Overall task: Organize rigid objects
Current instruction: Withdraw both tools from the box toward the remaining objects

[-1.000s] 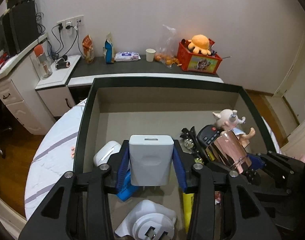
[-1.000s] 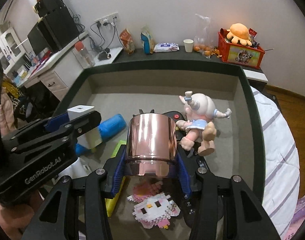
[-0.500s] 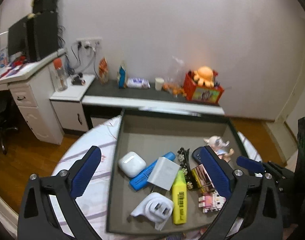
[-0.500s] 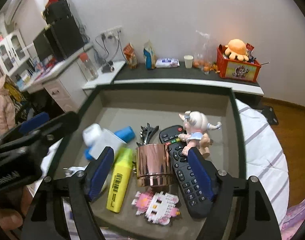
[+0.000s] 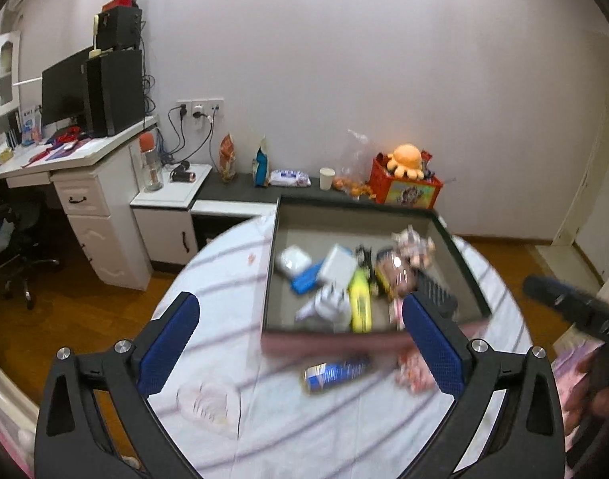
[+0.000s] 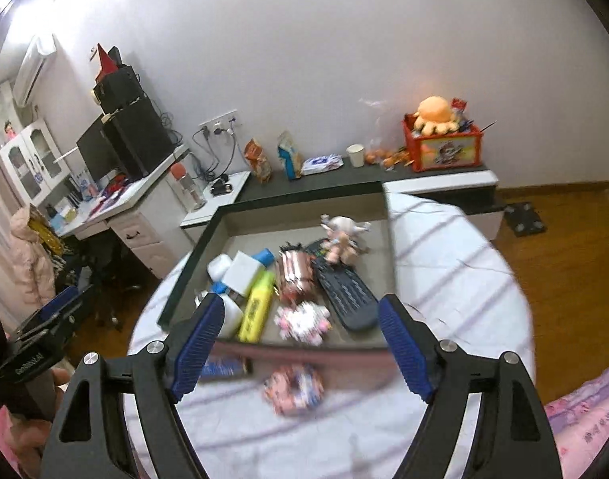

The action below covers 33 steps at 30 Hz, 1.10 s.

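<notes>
Table [image 6: 444, 263]: remote [image 6: 342, 289] lengthwise (tray [image 6: 192, 263]).

text: none legible | labels: all blurred | signs: none

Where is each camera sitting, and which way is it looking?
Left wrist view: sits on the left gripper, looking forward and down at the tray on the round table; its open blue-padded fingers show, plus the right gripper at the right edge.
Right wrist view: sits on the right gripper, looking at the same tray; its open fingers show, the left gripper at the left edge.
Both share the tray, yellow highlighter and red toy box.
</notes>
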Motion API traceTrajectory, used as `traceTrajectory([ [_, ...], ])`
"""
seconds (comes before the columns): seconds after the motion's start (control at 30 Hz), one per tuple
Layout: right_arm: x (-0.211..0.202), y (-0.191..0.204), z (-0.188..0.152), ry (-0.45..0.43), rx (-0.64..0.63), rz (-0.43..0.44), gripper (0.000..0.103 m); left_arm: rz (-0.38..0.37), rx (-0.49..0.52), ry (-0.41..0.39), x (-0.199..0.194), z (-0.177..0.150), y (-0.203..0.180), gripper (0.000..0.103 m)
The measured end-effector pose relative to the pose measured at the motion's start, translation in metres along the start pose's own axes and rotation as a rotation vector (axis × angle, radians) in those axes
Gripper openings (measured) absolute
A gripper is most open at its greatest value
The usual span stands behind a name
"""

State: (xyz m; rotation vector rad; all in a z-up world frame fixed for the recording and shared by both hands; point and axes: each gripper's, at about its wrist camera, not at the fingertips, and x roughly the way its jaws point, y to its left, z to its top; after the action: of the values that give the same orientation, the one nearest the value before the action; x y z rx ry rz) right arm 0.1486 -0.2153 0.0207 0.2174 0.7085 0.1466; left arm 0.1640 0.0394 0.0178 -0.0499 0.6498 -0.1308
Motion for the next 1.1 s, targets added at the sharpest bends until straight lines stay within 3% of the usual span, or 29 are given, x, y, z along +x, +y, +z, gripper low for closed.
traceTrajectory([
  [0.2, -0.037, 0.001, -0.039, -0.005, -0.023, -0.085, 0.081, 0.022, 0.009, 0.086, -0.008, -0.050, -0.007, 0.103],
  [0.47, -0.047, -0.006, -0.084, 0.045, 0.018, -0.086, 0.081, 0.056, 0.010, 0.164, -0.010, -0.093, -0.017, 0.103],
  [0.87, -0.041, 0.001, -0.098, 0.091, 0.014, -0.060, 0.081, 0.055, 0.013, 0.198, -0.010, -0.103, -0.024, 0.103],
  [1.1, -0.033, 0.010, -0.099, 0.113, -0.013, -0.086, 0.081, 0.052, 0.005, 0.208, -0.005, -0.104, -0.023, 0.103],
])
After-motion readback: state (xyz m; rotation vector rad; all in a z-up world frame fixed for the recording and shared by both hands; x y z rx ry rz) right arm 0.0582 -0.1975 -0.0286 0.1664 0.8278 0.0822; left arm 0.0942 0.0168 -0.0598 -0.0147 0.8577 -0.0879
